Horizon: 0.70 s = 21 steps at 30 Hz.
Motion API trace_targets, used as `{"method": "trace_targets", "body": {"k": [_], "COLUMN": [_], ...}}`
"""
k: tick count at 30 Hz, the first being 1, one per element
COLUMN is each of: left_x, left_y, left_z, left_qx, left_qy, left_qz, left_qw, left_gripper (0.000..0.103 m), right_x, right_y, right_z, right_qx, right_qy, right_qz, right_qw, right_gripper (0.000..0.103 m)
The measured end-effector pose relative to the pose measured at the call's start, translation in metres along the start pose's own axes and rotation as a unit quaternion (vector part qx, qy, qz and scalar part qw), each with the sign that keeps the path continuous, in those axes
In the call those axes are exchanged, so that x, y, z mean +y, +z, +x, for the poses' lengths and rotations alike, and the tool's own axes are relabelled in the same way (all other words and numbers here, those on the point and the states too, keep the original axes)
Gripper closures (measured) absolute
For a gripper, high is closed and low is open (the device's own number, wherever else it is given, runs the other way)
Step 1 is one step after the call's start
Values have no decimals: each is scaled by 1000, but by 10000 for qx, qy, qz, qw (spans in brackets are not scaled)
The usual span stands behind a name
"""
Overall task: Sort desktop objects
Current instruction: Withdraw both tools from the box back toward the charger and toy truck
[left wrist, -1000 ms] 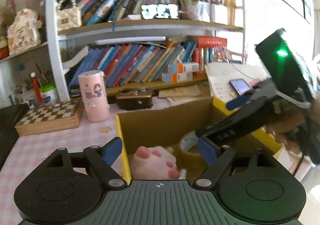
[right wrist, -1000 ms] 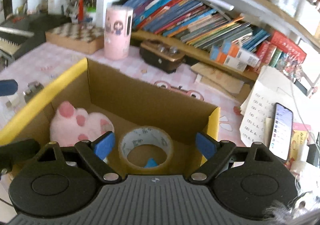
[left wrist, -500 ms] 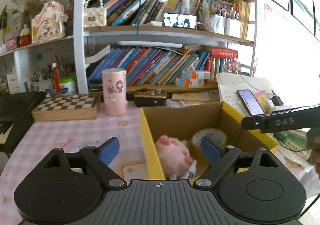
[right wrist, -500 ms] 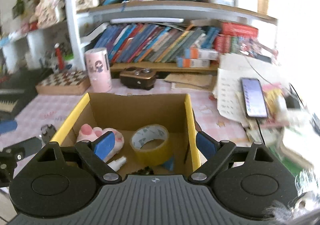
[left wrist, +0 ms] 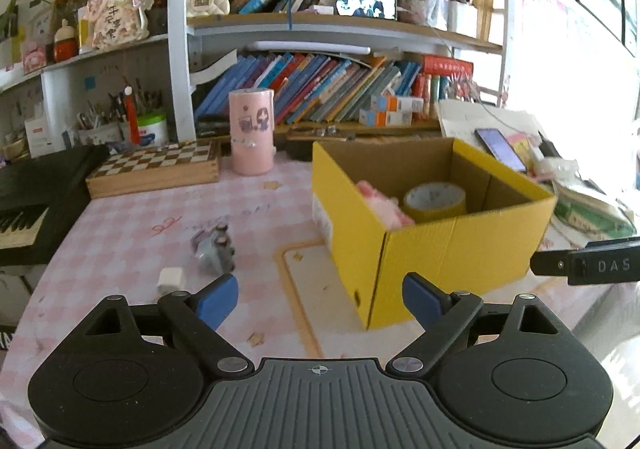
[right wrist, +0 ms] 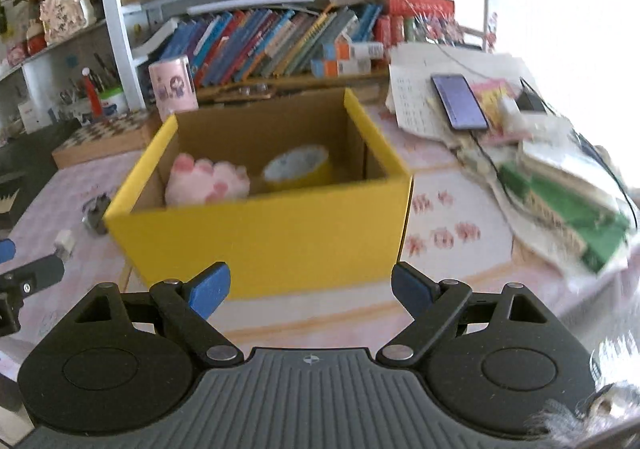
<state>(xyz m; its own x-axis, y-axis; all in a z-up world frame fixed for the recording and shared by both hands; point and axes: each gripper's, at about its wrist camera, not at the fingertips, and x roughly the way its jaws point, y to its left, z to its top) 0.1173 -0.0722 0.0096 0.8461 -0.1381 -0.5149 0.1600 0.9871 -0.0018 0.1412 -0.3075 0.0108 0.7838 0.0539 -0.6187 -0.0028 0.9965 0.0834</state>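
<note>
On my far left a black keyboard (left wrist: 36, 201) sits at the desk (left wrist: 132, 233) edge, with a checkered wooden box (left wrist: 154, 167) behind it. Nearer me on the pink check cloth lie a small white cube (left wrist: 171, 278) and, just beside it, a grey blurred item (left wrist: 214, 249) I cannot identify. My left tongs (left wrist: 319, 299) stand wide, jaws having just been opening, nothing between them. A pink cylinder (left wrist: 252, 131) stands upright behind. Centre-right is the yellow cardboard box (left wrist: 452, 245), open-topped; inside, a pink paw plush (right wrist: 208, 181) lies at left and a tape roll (right wrist: 298, 167) at right, near each other. My right tongs (right wrist: 309, 287) are wide and empty, in front of the box's near wall. Further right, a phone (right wrist: 460, 101) rests on stacked papers (right wrist: 412, 105).
</note>
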Motion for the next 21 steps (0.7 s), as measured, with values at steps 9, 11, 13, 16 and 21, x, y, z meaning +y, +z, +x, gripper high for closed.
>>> {"method": "trace_targets", "body": {"k": [9,11,13,16,21], "left_x": [34,39,43,52,72], "left_y": [-30,-36,-40,-46,-55], "left_z": [-32,-39,-45,-56,-71], "left_qx": [227,281,293,248,243], "left_qy": [-56,-76,-101,-82,61], "left_qz": [47,139,238,332,270], "left_qw": [9997,9995,9992,9991,9993], "left_gripper": [11,11,11,11,11], "right_x": [52,65,77,92,114], "right_y": [-52,-59,-66,-73,-78], "right_z": [-28,-34,-40,-47,-54], "right_qx": [227,230,213,186,104], "right_qy": [-134,-105,-75,-35,27], "right_qz": [95,47,2,-39,-124], "right_qw": [9996,9997,9997,9998,9999], "right_gripper": [18,18,18,18,18]}}
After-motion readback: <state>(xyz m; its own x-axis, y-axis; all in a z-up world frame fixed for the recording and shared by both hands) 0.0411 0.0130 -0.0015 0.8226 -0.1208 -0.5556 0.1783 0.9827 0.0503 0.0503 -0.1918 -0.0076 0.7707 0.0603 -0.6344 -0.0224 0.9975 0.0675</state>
